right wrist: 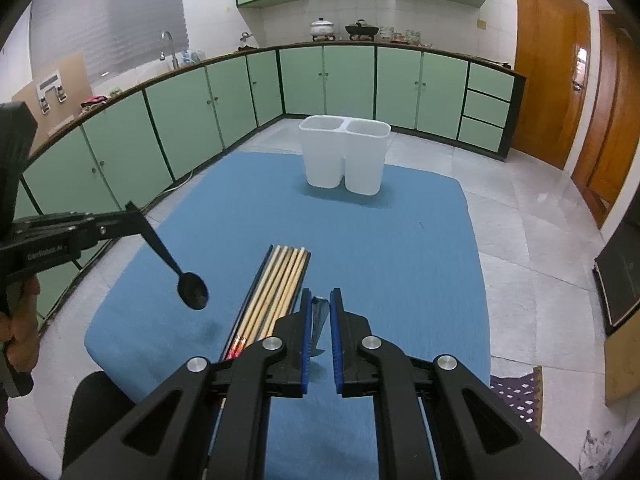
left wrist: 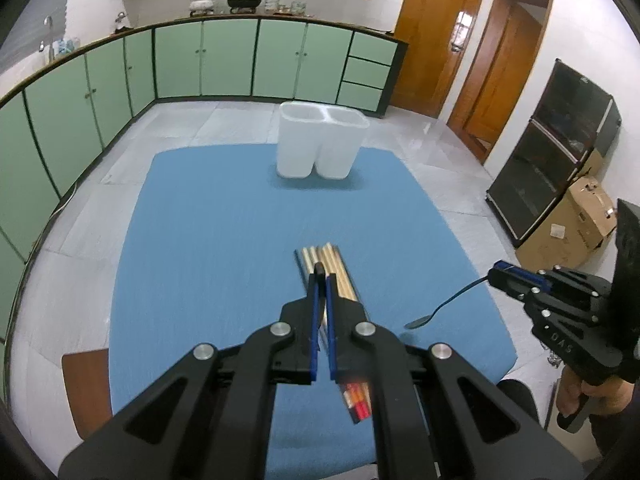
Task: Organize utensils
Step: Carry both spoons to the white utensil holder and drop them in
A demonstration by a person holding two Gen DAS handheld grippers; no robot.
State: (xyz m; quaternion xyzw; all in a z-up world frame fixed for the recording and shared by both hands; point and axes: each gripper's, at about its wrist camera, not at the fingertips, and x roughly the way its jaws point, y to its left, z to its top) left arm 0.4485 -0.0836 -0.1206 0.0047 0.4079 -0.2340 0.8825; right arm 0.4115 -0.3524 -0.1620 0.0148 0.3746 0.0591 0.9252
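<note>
You had each gripper clamped on a black spoon (right wrist: 192, 288) handle tip, left gripper (left wrist: 322, 276) low centre, right gripper (right wrist: 320, 300) too; both spoons hung clear above the blue mat (left wrist: 224, 216). They looked light, stiff and slick; a grip nearer mid-handle would swing less on the way to the white holder (right wrist: 344, 152).

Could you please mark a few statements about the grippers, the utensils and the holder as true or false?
1. The left gripper holds a black spoon off the table. True.
2. The chopsticks stand in the white holder. False: they lie side by side on the blue mat.
3. The right gripper has nothing in its jaws. False: they are shut on the handle of a second spoon.
4. The white holder stands upright at the far end of the blue mat. True.
</note>
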